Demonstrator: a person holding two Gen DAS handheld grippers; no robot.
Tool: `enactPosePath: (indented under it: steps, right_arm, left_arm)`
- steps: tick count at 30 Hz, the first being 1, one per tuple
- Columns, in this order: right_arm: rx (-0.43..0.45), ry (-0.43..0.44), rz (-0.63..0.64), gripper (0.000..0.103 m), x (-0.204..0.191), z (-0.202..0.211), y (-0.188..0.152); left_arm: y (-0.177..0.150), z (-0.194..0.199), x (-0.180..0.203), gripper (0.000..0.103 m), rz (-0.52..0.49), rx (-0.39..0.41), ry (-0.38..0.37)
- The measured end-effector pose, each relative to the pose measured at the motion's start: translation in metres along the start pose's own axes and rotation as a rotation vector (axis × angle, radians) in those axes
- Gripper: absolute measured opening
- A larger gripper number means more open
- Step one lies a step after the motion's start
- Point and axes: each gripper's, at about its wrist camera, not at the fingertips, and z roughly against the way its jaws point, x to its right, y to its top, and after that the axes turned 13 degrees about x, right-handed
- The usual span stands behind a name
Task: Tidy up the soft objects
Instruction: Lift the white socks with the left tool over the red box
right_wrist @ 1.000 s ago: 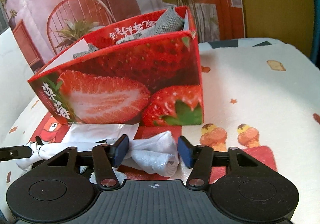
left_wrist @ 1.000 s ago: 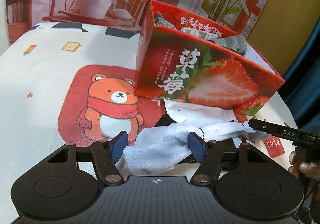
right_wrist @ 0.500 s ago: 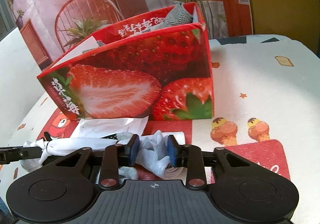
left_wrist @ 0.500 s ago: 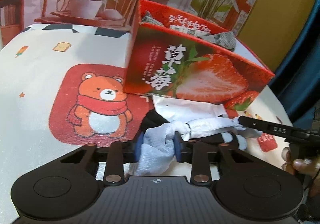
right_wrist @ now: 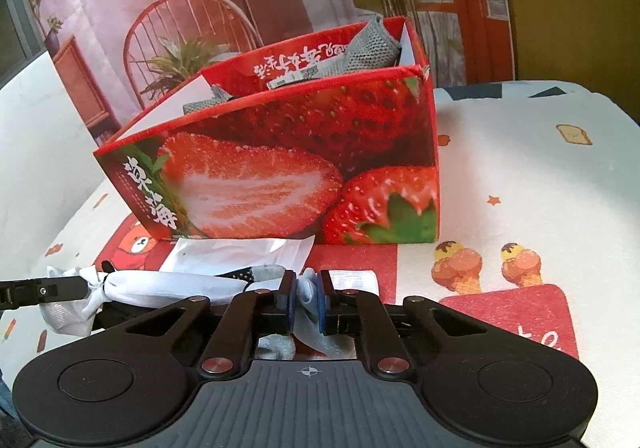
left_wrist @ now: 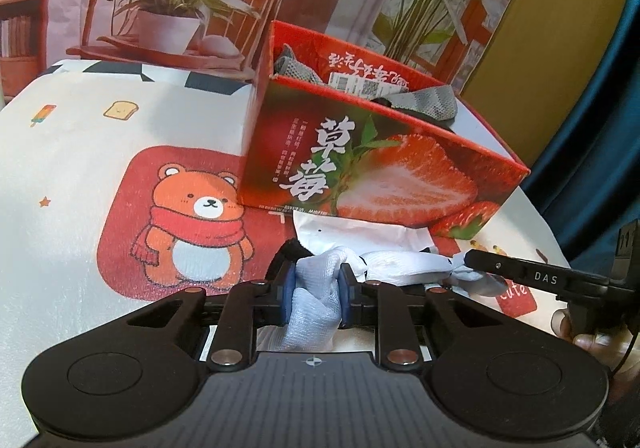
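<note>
A pale white knotted cloth strip (left_wrist: pixel 400 262); a glossy red cardboard box (left_wrist: pixel 372 171) printed with strawberries and white characters; grey knitted fabric (right_wrist: pixel 370 47) inside; the cream bench cover (left_wrist: pixel 80 151) shows an orange bear in a red scarf; black tongs (left_wrist: pixel 316 290) with blue pads

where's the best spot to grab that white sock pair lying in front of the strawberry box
Grip the white sock pair at its two bunched ends, one from each side, fingers level with the tablecloth. It lies stretched as a long band before the strawberry box, limp in the middle. The left gripper and right gripper already pinch those ends.
</note>
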Motion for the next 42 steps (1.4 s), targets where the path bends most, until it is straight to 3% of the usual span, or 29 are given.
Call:
enactPosePath:
  steps: [10,23,33,37,42]
  right_arm:
    - [0.087,0.022,-0.008,0.008,-0.006,0.019,0.019]
    - [0.261,0.051,0.049,0.007,-0.017,0.042,0.081]
    - [0.278,0.011,0.093,0.006,-0.010,0.006,0.128]
    - [0.267,-0.023,0.127,0.005,-0.008,-0.021,0.148]
    - [0.236,-0.068,0.176,0.005,-0.007,-0.056,0.163]
  left_arm:
    - [0.027,0.019,0.008,0.022,-0.023,0.095,-0.026]
    - [0.077,0.022,0.025,0.022,-0.060,0.204,-0.073]
    - [0.124,-0.032,0.034,0.019,-0.089,0.226,-0.060]
    - [0.137,-0.067,0.033,0.019,-0.081,0.199,-0.032]
    - [0.137,-0.108,0.028,0.011,-0.066,0.144,-0.003]
